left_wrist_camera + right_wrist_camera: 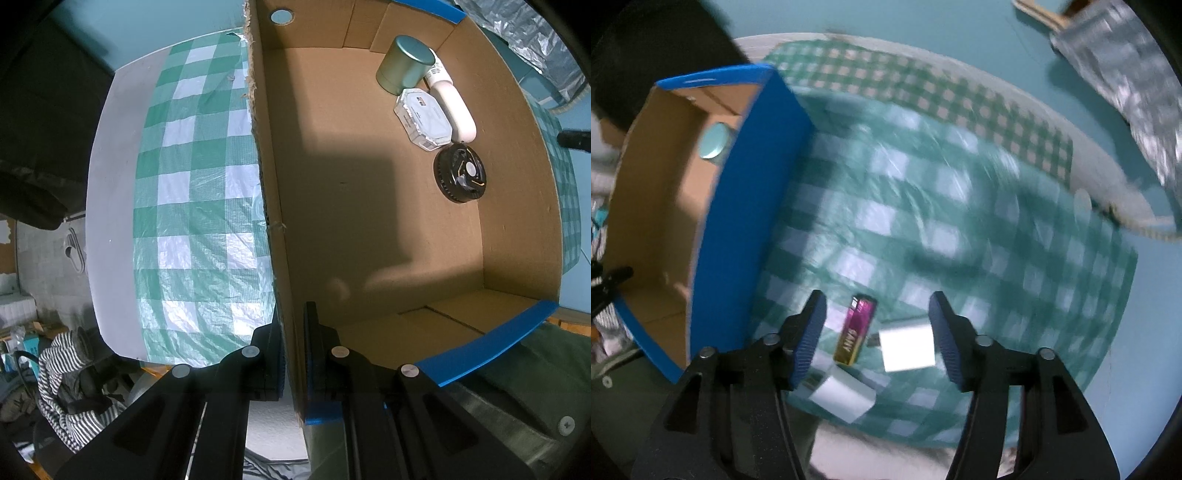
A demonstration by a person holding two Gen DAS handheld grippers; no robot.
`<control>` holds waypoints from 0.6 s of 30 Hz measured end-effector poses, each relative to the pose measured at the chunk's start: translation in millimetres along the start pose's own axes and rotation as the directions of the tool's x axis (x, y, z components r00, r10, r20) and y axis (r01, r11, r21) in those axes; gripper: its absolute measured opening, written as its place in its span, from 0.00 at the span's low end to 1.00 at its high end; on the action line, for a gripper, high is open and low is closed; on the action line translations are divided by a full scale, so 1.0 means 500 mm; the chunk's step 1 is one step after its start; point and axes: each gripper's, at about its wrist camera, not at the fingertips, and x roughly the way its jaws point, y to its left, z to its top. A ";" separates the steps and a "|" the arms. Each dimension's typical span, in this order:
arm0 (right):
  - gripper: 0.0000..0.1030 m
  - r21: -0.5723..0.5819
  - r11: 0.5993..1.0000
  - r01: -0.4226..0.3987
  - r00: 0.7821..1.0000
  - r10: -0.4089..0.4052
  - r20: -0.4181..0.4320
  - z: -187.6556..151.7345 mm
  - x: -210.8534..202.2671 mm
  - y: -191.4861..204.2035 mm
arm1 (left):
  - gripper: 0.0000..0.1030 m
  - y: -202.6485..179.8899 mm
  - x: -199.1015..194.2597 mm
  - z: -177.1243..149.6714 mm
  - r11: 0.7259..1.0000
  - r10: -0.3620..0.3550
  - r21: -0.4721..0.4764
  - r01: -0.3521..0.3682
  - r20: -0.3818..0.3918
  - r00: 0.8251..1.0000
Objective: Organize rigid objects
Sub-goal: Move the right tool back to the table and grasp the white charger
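Note:
My left gripper (293, 354) is shut on the near left wall of the cardboard box (273, 206), one finger inside and one outside. Inside the box at the far right lie a green round tin (404, 62), a white bottle (452, 105), a white octagonal case (423, 118) and a black round disc (461, 172). My right gripper (877, 339) is open above the checked cloth. Between its fingers lie a magenta and gold lighter (856, 334) and a white charger plug (908, 349). A second white plug (844, 397) lies nearer, by the left finger.
The blue-sided box (742, 206) stands left of my right gripper, with the tin's lid (713, 141) showing inside. The green and white checked cloth (960, 240) covers the table. A crinkled silver sheet (1126, 92) lies at the far right. Striped fabric (70, 391) lies below the table's left edge.

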 end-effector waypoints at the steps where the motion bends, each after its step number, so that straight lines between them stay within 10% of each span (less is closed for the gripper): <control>1: 0.61 0.026 1.000 0.000 1.000 0.000 -0.010 -0.005 0.009 -0.011 | 0.06 0.000 0.000 0.000 1.000 0.000 0.000 0.000 0.000 1.000; 9: 0.70 0.267 0.963 -0.032 0.996 0.052 -0.067 -0.055 0.094 -0.087 | 0.07 0.002 0.000 -0.003 1.000 -0.003 0.004 0.003 -0.003 1.000; 18: 0.71 0.615 0.784 -0.083 0.989 0.142 -0.048 -0.113 0.158 -0.164 | 0.08 0.004 -0.001 -0.001 1.000 -0.003 0.005 0.003 -0.004 1.000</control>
